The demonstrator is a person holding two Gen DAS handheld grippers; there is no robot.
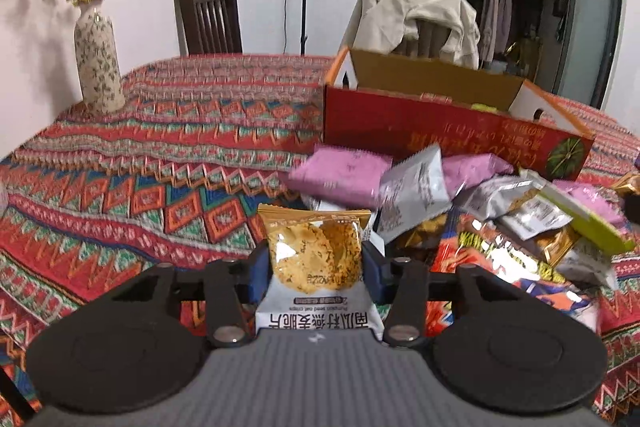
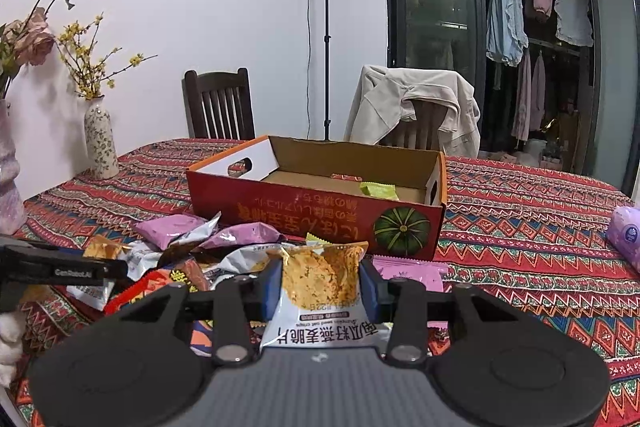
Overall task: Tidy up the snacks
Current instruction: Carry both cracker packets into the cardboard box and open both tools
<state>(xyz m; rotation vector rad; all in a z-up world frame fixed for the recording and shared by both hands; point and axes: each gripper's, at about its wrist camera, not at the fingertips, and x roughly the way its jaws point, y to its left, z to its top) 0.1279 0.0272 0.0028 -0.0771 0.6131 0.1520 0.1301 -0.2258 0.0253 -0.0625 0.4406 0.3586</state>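
Note:
My left gripper (image 1: 315, 265) is shut on an orange-and-white oat crisp packet (image 1: 314, 259), held upright above the table. My right gripper (image 2: 320, 285) is shut on a like oat crisp packet (image 2: 320, 279). A heap of pink, silver and gold snack packets (image 1: 440, 203) lies on the cloth in front of a red cardboard box (image 1: 440, 123). In the right wrist view the box (image 2: 312, 215) is open at the top and holds a green packet (image 2: 378, 191). The heap (image 2: 192, 247) lies left of my right gripper. The left gripper's body (image 2: 60, 269) shows at the left edge.
A patterned red tablecloth (image 1: 160, 155) covers the table. A floral vase (image 1: 98, 63) with yellow twigs stands at the far left, and a second pink vase (image 2: 8, 187) nearer. Two chairs (image 2: 220, 107) stand behind the table. A purple tissue pack (image 2: 626, 235) lies at the right.

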